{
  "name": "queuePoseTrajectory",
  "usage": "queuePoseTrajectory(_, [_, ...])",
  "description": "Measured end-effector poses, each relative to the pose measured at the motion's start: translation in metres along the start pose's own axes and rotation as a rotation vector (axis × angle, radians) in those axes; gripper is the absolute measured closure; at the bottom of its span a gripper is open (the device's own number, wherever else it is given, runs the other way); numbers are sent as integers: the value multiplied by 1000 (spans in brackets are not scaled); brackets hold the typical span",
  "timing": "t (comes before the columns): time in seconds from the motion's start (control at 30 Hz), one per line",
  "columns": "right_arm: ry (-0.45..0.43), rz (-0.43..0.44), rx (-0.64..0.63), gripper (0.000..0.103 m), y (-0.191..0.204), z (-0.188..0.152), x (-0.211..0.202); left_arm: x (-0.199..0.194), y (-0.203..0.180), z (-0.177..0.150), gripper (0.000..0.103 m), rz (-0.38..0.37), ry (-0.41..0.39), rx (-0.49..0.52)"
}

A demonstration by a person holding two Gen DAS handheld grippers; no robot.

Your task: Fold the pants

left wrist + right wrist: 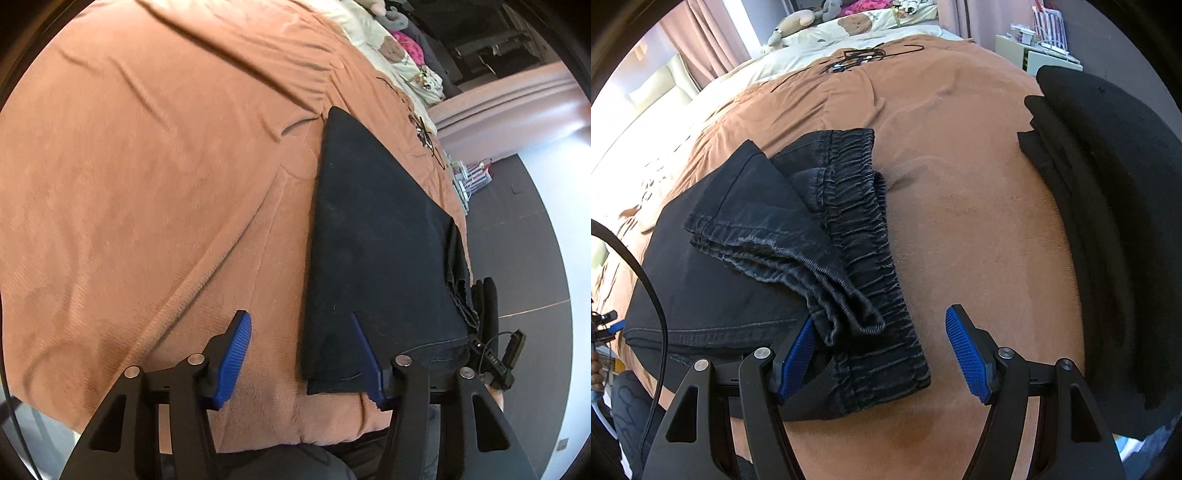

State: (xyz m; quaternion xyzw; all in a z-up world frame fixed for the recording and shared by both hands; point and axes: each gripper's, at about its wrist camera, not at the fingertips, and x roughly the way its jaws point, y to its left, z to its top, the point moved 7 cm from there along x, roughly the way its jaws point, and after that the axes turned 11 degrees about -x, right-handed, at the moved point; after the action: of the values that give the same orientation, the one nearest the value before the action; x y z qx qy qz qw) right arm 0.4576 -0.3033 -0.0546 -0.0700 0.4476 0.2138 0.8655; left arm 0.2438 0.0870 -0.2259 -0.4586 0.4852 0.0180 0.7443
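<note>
Dark blue-black pants lie folded lengthwise on a brown blanket. In the right wrist view the pants show their gathered elastic waistband with the leg hems folded over beside it. My left gripper is open, its right finger lying over the near corner of the fabric. My right gripper is open and straddles the waistband end, its left finger touching the folded hems.
A stack of folded black clothes sits at the right of the blanket. Black clothes hangers lie at the far end near a cream pillow. The bed edge and dark floor are at the right.
</note>
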Motion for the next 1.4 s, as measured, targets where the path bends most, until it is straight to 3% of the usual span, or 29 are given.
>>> queuePoseTrajectory(0.23, [0, 36, -45, 35, 2, 10, 8, 12, 2, -8, 50, -37, 35, -37])
queuePoseTrajectory(0.43, [5, 80, -75, 45, 6, 13, 16, 25, -7, -25, 56, -85, 109, -52])
queuePoseTrajectory(0.53, [6, 79, -92, 59, 8, 14, 16, 30, -10, -30, 61, -71, 122, -37])
queuePoseTrajectory(0.6, [4, 69, -110, 73, 11, 15, 13, 30, -9, -31, 70, -59, 117, -32])
queuePoseTrajectory(0.67, [-1, 61, -121, 78, 14, 17, 7, 28, -9, -31, 83, -55, 110, -33])
queuePoseTrajectory(0.73, [-8, 52, -137, 83, 19, 19, -2, 24, -9, -31, 87, -60, 101, -29])
queuePoseTrajectory(0.77, [-10, 61, -144, 93, 23, 19, -6, 23, -9, -30, 88, -62, 98, -27])
queuePoseTrajectory(1.17, [6, 109, -107, 94, 41, 18, -52, 9, -14, -22, 90, -81, 73, -2])
queuePoseTrajectory(1.4, [53, 83, -52, 94, 28, -7, -41, 15, -11, -20, 90, -85, 94, -2])
